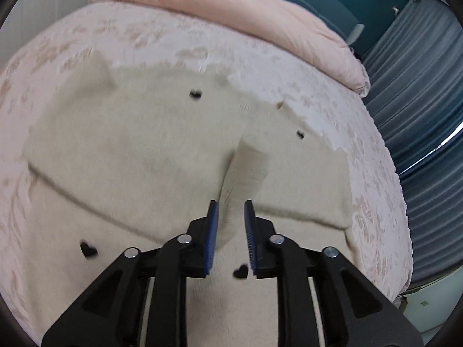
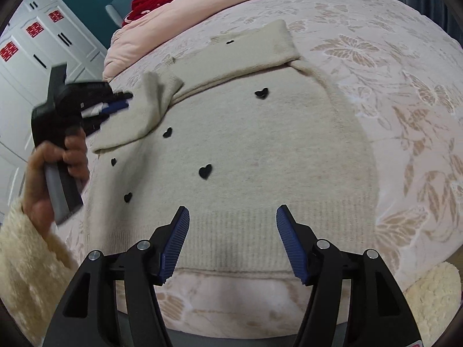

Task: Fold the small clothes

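Note:
A cream knitted sweater (image 2: 260,150) with small black hearts lies flat on the bed. Its far sleeve (image 2: 260,49) is folded across the top. My left gripper (image 1: 231,205) is shut on the near sleeve's cuff (image 1: 246,170) and holds it lifted over the sweater body; the same gripper shows in the right wrist view (image 2: 121,101) at the left, held by a hand, with the sleeve (image 2: 150,107) in it. My right gripper (image 2: 233,217) is open and empty, just above the sweater's ribbed hem (image 2: 231,245).
The bed has a pale pink floral cover (image 2: 390,86) and a pink duvet (image 1: 246,14) bunched at its head. A red item (image 2: 144,5) lies beyond the duvet. White wardrobe doors (image 2: 43,43) stand at the left, blue curtains (image 1: 419,101) at the right.

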